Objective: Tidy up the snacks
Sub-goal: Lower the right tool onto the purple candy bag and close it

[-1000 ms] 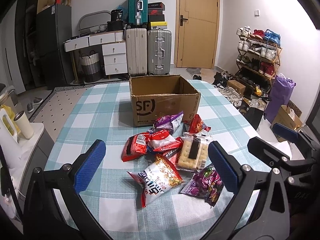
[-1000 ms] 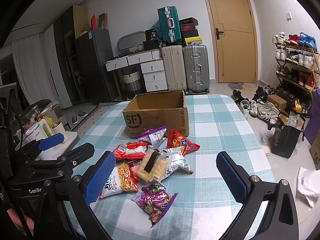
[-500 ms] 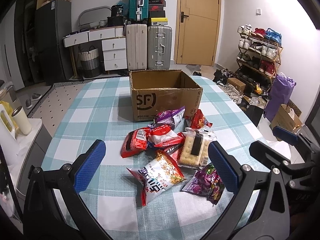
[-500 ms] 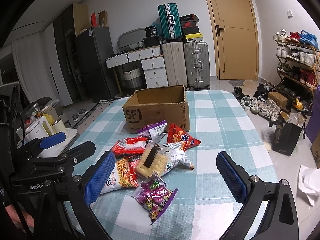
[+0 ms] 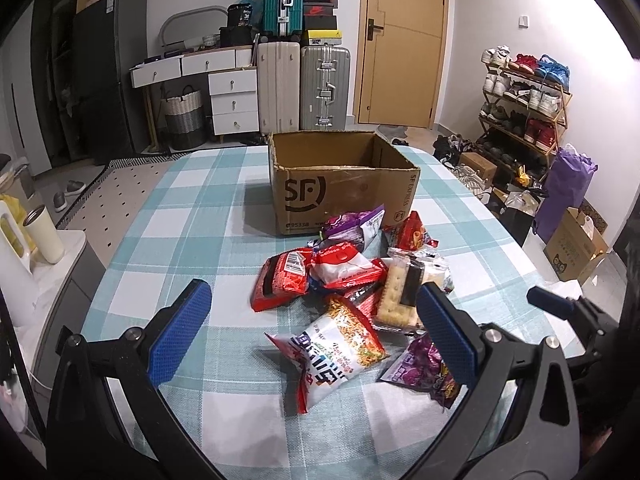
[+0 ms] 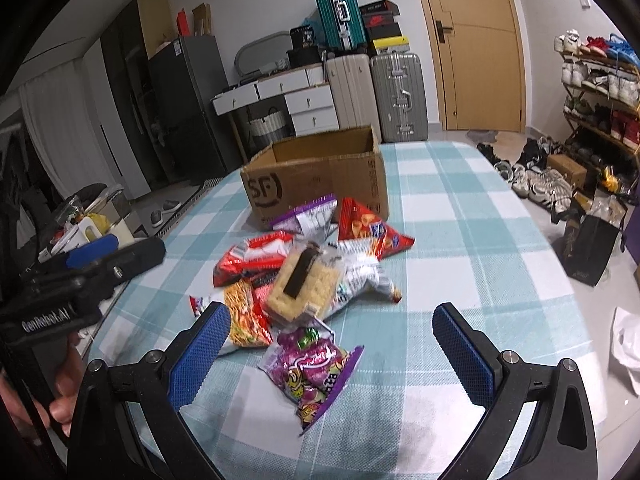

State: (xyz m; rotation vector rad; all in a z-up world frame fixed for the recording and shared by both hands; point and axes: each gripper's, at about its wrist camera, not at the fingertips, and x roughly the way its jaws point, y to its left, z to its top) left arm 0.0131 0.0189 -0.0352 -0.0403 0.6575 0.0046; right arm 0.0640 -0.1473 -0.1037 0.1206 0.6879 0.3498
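Note:
Several snack packets lie in a heap on the checked tablecloth (image 5: 192, 240) in front of an open cardboard box (image 5: 344, 184), also seen in the right wrist view (image 6: 316, 180). Nearest my left gripper (image 5: 314, 334) is a white and orange noodle bag (image 5: 332, 348), lying between its open fingers. A clear cracker pack (image 5: 404, 292) and red bags (image 5: 304, 272) lie behind it. My right gripper (image 6: 332, 346) stands open over a purple candy bag (image 6: 316, 368), with the cracker pack (image 6: 304, 284) just beyond. Both grippers hold nothing.
Suitcases (image 5: 304, 84), white drawers (image 5: 232, 96) and a door (image 5: 404, 40) stand behind the table. A shoe rack (image 5: 524, 100) and bags are on the right. A side stand with a cup (image 5: 44, 236) is at the left. A hand (image 6: 60, 384) holds the left gripper.
Both grippers have moved forward and down toward the snack heap; the box and packets appear larger and closer. Nothing has been taken hold of.

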